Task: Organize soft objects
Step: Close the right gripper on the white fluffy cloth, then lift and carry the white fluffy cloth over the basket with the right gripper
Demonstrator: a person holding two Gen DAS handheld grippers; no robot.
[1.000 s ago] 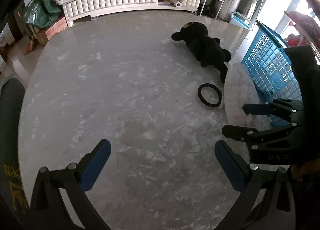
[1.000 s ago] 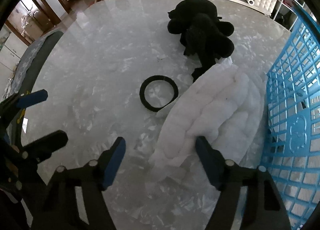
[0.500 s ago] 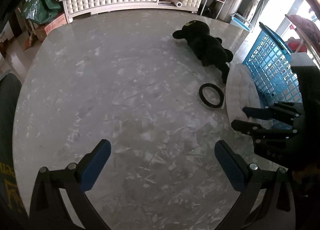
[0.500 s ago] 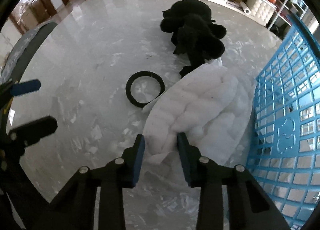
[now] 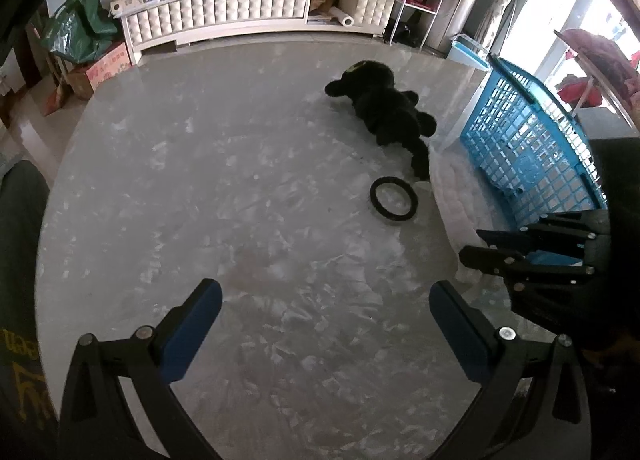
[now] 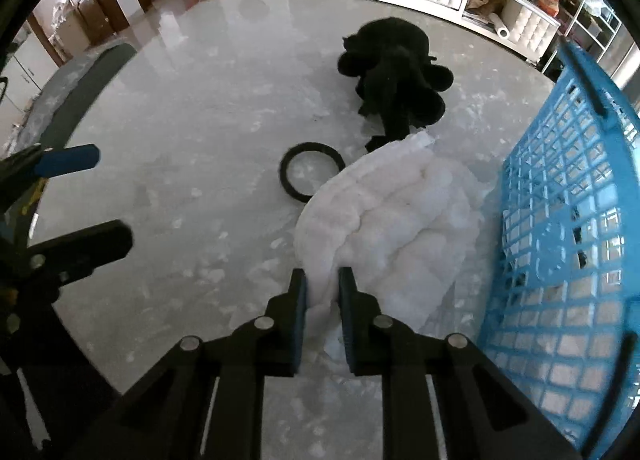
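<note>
Cloth, white, quilted and puffy (image 6: 404, 220), lies bunched on the marble desk (image 6: 192, 108) directly ahead of the right tongs (image 6: 323, 280), whose jaws are closing with its near edge pinched between them. Beyond it lie a black plush toy (image 6: 396, 72) and a black ring (image 6: 311, 176). Right of these tongs stands a blue lattice basket (image 6: 568, 196); its contents are hard to make out. The left tongs (image 5: 324, 314) hang open over bare desk.
</note>
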